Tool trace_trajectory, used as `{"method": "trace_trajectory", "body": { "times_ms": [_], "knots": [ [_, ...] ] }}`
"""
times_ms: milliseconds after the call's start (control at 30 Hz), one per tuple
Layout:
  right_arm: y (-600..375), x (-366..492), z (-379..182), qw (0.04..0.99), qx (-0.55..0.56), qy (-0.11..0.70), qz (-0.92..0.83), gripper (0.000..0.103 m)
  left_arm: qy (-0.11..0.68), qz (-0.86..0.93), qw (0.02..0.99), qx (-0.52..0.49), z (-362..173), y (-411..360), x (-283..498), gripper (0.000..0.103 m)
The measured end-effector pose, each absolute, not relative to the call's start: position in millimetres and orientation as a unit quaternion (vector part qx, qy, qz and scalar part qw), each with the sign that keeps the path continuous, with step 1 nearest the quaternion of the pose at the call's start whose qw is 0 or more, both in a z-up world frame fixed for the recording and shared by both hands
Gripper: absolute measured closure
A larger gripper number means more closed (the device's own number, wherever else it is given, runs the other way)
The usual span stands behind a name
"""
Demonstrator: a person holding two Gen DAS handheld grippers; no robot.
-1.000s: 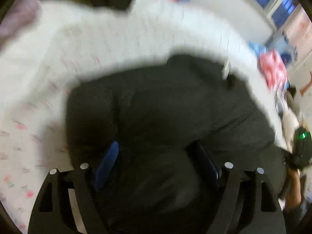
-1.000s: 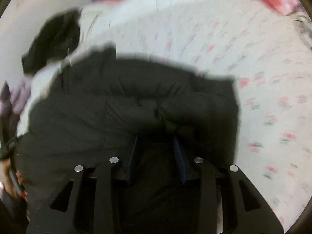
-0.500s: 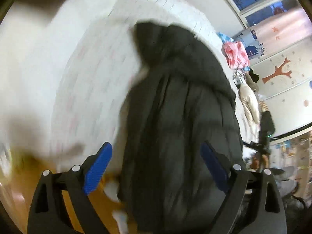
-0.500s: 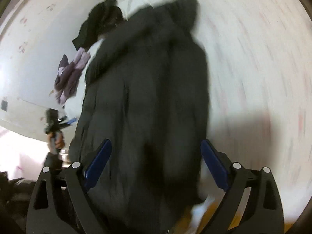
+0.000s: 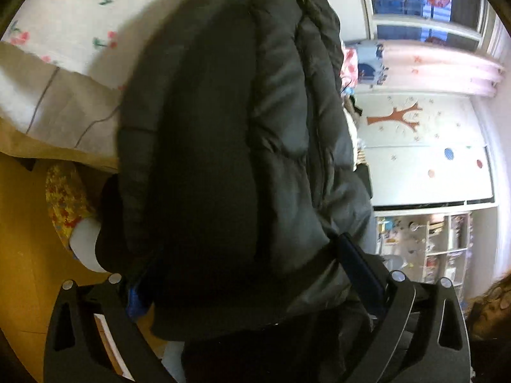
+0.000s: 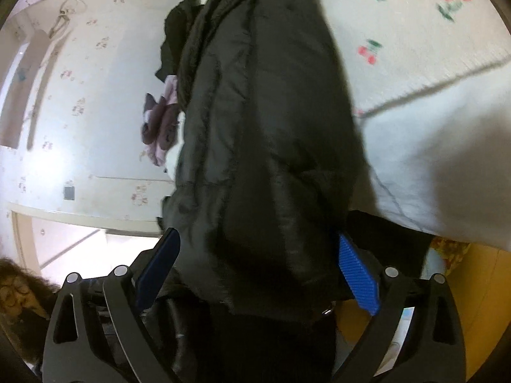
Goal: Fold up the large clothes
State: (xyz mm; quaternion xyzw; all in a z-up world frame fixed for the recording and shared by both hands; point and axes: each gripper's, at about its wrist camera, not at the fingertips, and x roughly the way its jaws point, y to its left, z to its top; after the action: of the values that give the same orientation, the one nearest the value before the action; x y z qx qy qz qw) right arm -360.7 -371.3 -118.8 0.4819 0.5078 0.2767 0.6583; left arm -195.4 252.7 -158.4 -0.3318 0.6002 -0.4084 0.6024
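Two sets of tongs frame one dark puffer jacket, each seen from its own wrist camera. The left tongs (image 5: 252, 274) stand spread wide, their jaws having just been opening; the black puffer jacket (image 5: 230, 134) bulges between the blue pads (image 5: 361, 268), and whether the pads press on the fabric I cannot tell. The right tongs (image 6: 255, 268) are likewise spread, jaws just opened further, with the same jacket (image 6: 262, 134) filling the gap between their blue pads (image 6: 357, 274); contact there is also unclear. In both views the jacket runs as a long folded bulk from the lower centre to the top of the frame, lying on a bed (image 5: 80, 16) with a white, cherry-printed cover. Left view: a yellow floor (image 5: 22, 239) at lower left, a window (image 5: 424, 3) at upper right. Right view: a pile of purple clothes (image 6: 159, 127) at centre left, wallpapered wall (image 6: 95, 79) behind.
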Motion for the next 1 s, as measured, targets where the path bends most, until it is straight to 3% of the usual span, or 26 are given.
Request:
{"method": "trace_trajectory", "body": {
  "times_ms": [100,333,367,400,433,500,600,700,867,1000],
  "knots": [
    [-381.2,-367.5,-136.4,0.655,0.493,0.513,0.254,0.011,0.601,-0.405,0.606,-0.328,-155.1,252.7,-197.0,0.007],
    [-378.1,-369.4,-167.3,0.616,0.572,0.439,0.318,0.013,0.603,-0.398,0.601,-0.343,-158.3,249.1,-195.3,0.007],
    [-371.8,-367.1,-165.9,0.619,0.567,0.432,0.329,0.019,0.6,-0.396,0.606,-0.341,-155.8,246.6,-196.1,0.007],
    [-366.7,-364.8,-163.3,0.623,0.559,0.429,0.34,0.044,0.594,-0.391,0.617,-0.337,-152.3,245.4,-197.6,0.008],
    [-362.8,-363.3,-158.4,0.628,0.549,0.426,0.35,0.062,0.591,-0.383,0.628,-0.332,-151.9,247.8,-198.0,0.01],
    [-360.5,-364.6,-139.9,0.655,0.523,0.416,0.352,0.077,0.592,-0.36,0.642,-0.328,-147.2,248.9,-197.6,0.034],
    [-358.1,-366.7,-108.6,0.686,0.496,0.398,0.354,0.086,0.582,-0.344,0.667,-0.314,-130.1,248.5,-201.0,0.065],
    [-347.9,-363.6,-67.3,0.711,0.472,0.364,0.373,0.09,0.572,-0.33,0.688,-0.301,-101.4,245.9,-201.3,0.082],
    [-336.6,-362.4,-6.1,0.738,0.436,0.31,0.41,0.091,0.497,-0.371,0.717,-0.318,-36.3,256.2,-211.6,0.091],
    [-329.5,-384.7,29.2,0.742,0.42,0.279,0.442,0.091,0.46,-0.417,0.722,-0.304,4.1,267.5,-235.0,0.091]
  ]
}}
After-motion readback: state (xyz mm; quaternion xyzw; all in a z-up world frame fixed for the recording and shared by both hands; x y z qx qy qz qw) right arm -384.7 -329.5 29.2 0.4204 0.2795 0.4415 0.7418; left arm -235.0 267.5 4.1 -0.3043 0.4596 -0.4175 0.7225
